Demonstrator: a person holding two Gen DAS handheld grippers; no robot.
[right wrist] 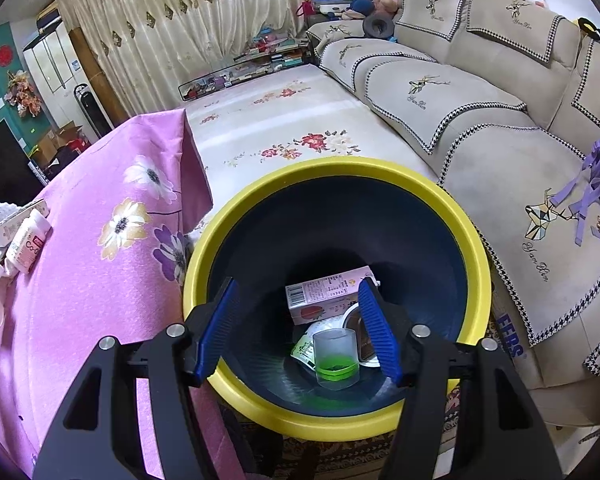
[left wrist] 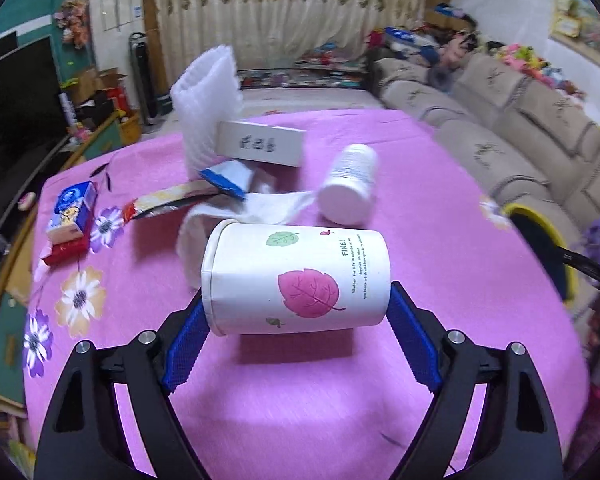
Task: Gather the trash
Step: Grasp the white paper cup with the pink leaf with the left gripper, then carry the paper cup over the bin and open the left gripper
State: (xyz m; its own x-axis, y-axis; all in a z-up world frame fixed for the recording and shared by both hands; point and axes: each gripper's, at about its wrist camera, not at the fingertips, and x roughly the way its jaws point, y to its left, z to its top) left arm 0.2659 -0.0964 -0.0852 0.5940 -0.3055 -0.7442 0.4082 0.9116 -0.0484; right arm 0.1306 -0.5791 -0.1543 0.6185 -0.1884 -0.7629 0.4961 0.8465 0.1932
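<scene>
left claw (left wrist: 296, 312): pinched on a paper cup (left wrist: 296, 280) lying sideways
behind cup: tissue (left wrist: 260, 204), pill bottle (left wrist: 350, 190), white box (left wrist: 260, 144) cluttering the bench (left wrist: 300, 380)
right claw (right wrist: 300, 328): spread, nothing gripped, held over the yellow-rimmed bin (right wrist: 332, 172)

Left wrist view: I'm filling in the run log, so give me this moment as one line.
left gripper: shut on paper cup, lying sideways over pink tablecloth | right gripper: open, empty, above yellow-rimmed bin
</scene>
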